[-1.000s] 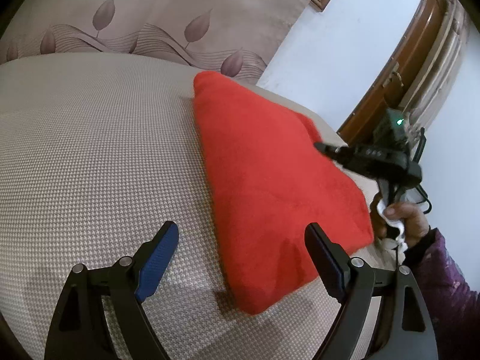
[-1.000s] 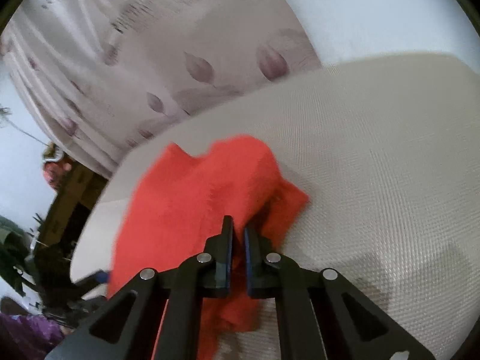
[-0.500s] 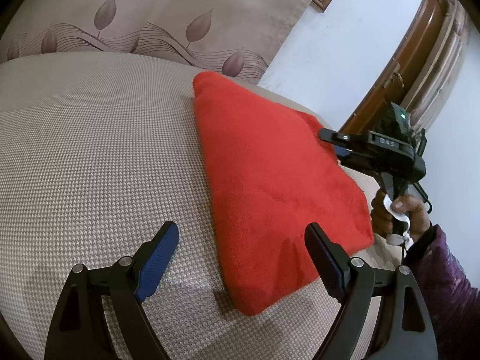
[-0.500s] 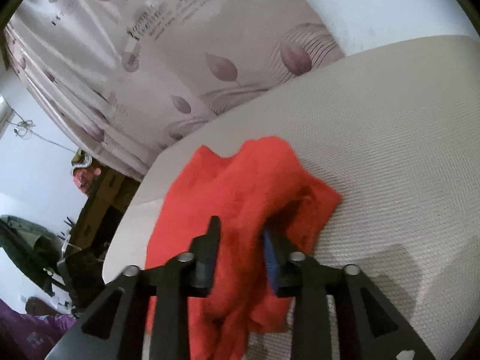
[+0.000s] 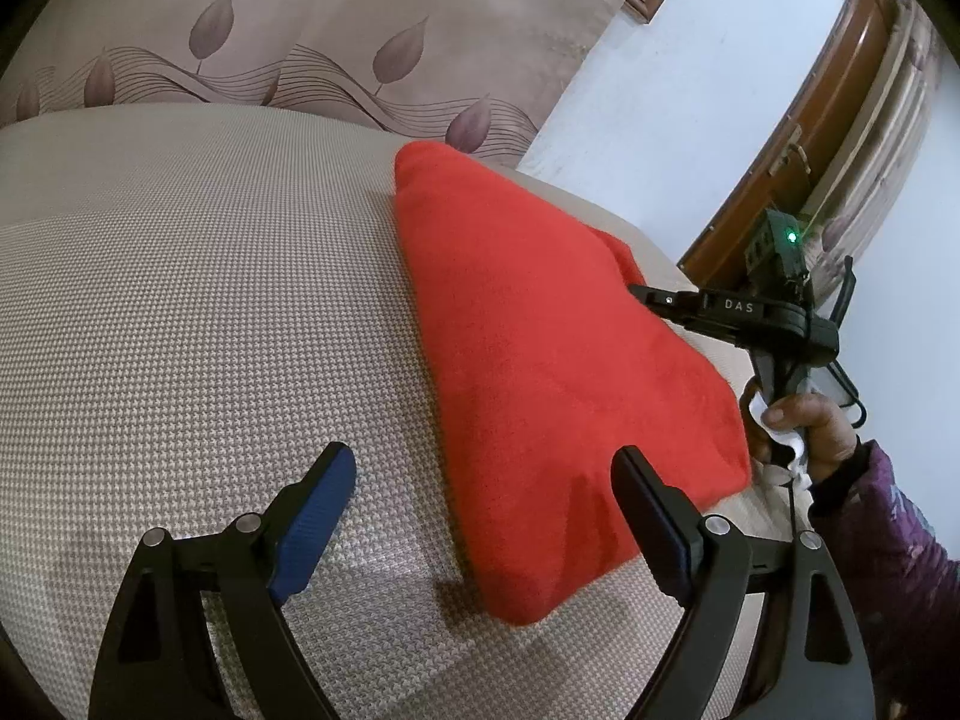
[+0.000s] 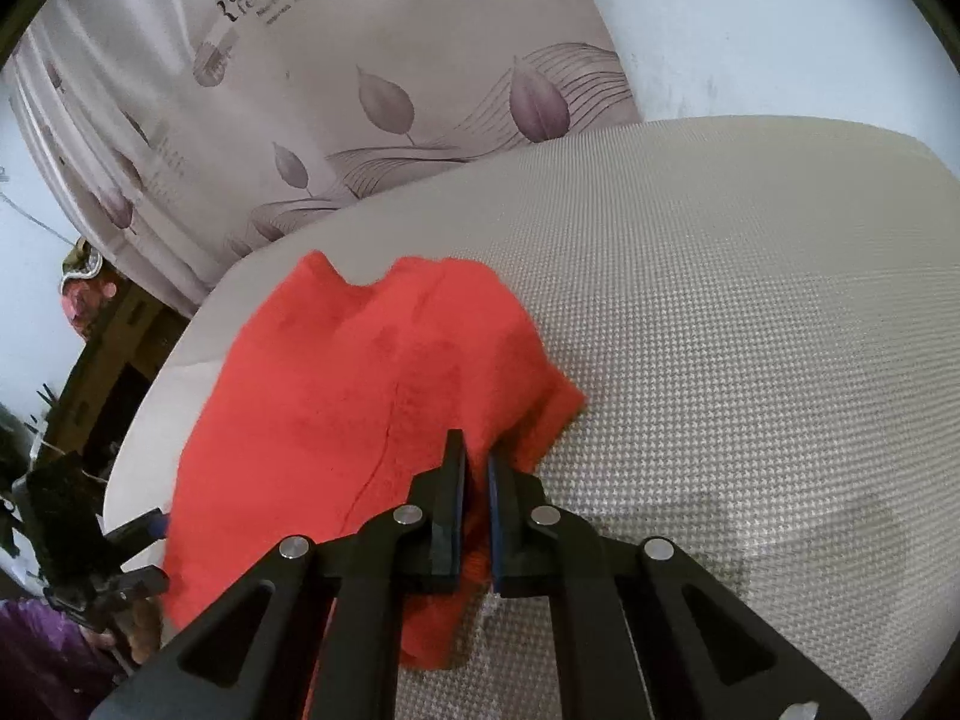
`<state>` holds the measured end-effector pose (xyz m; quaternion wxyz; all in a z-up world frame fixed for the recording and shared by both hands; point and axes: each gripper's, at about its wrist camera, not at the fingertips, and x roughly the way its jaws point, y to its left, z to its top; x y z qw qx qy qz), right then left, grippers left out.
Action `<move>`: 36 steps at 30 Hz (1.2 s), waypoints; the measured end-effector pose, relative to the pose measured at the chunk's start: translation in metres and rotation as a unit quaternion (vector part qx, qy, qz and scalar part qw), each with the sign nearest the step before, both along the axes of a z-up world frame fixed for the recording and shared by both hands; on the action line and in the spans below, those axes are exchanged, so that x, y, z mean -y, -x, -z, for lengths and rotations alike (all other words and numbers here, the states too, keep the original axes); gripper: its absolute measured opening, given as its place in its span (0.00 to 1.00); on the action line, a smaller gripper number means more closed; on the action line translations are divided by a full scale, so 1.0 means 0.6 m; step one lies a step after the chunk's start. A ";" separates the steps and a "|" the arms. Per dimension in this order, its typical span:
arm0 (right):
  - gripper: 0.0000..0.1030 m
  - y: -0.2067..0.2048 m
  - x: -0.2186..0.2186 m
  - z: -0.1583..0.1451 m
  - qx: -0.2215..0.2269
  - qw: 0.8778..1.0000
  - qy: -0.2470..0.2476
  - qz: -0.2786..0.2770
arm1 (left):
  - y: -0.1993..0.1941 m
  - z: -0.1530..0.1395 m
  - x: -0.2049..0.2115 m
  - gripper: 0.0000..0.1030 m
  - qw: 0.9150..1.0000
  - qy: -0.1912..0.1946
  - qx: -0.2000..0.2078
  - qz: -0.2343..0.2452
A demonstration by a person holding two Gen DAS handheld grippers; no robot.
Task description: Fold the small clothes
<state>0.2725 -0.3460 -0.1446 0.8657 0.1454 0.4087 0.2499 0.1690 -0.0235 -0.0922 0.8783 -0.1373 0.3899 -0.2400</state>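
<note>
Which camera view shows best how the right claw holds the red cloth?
The right wrist view: the right claw is shut on the red cloth, with fabric between its pads. The left wrist view shows this claw only from the side, its tip at the cloth's edge.
</note>
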 end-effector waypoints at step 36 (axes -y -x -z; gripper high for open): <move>0.71 0.184 -0.020 0.008 -0.025 0.997 -0.072 -0.007 | 0.004 0.004 -0.005 0.86 1.000 0.003 0.006 0.000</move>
